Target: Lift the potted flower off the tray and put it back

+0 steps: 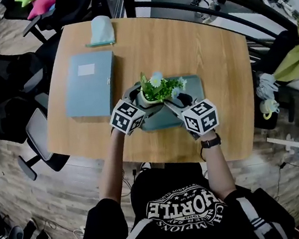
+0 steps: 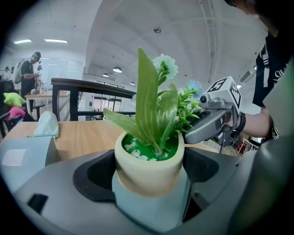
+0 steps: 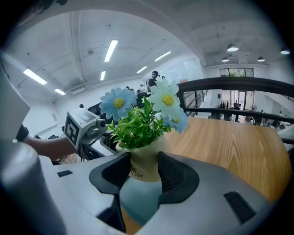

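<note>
Two-handed grip here: the left gripper has its jaws clamped on the cream-coloured potted flower with its green leaves and pale blue blooms, and the right gripper pinches the same pot from the opposite side. The pot stands upright over the grey-blue rectangular tray on the wooden surface; whether it touches the tray, I cannot tell.

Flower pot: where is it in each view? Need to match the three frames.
Head view: pot at centre, on the near half of the table.
Left gripper view: pot low centre, filling the foreground.
Right gripper view: pot low centre, flowers above it.
Shared landmark: the wooden table, under the pot in the head view and behind it in both gripper views.
</note>
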{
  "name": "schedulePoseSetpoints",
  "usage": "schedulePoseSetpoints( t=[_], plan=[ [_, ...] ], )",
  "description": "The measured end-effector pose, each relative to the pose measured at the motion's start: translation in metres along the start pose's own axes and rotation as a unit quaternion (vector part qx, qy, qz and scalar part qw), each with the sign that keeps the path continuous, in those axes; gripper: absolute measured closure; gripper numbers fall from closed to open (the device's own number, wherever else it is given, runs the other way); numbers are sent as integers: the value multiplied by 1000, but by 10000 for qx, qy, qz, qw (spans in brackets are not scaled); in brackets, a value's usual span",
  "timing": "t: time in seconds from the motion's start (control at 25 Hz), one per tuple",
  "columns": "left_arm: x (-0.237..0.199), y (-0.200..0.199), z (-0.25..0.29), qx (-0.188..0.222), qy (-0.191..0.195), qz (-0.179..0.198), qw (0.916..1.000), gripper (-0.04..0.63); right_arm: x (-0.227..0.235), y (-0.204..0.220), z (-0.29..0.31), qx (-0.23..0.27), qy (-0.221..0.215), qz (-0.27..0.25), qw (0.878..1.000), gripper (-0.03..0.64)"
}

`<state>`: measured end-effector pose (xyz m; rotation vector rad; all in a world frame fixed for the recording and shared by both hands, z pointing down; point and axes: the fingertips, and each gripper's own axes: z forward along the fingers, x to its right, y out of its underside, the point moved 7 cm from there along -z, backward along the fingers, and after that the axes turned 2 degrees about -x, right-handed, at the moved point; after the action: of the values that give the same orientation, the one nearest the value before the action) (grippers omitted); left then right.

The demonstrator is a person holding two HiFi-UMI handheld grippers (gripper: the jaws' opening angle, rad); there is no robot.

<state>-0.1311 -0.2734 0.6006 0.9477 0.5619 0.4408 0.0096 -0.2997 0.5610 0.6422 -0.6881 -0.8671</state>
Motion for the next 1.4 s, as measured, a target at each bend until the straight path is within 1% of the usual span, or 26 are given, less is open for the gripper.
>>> schedulePoseSetpoints(
  t=[0.28,0.48,0.76,0.92,1.08,1.2,1.4],
  plan=[
    [-17,20,18,-231,-14,-1,9997,118,14,14,25,-176,9,91,9998,416],
    [-30,30,30,-272,-45,11,9996,118,25,24,42,-78,15,382,9992,419],
    [-36,41,40,-402,-156,205,9989,118,35,36,57,-149,26,548,9984,433],
    [-39,48,44,-584,-243,405,9972,118,37,41,63,-326,66,395,9987,434],
    [-38,57,54,-687,-265,498,9960,118,39,48,71,-540,149,291,9980,434],
    [-38,60,57,-759,-305,661,9944,118,40,54,74,-568,185,434,9973,436],
    [-38,70,62,-866,-432,834,9918,118,41,62,75,-445,162,672,9966,439]
  ],
)
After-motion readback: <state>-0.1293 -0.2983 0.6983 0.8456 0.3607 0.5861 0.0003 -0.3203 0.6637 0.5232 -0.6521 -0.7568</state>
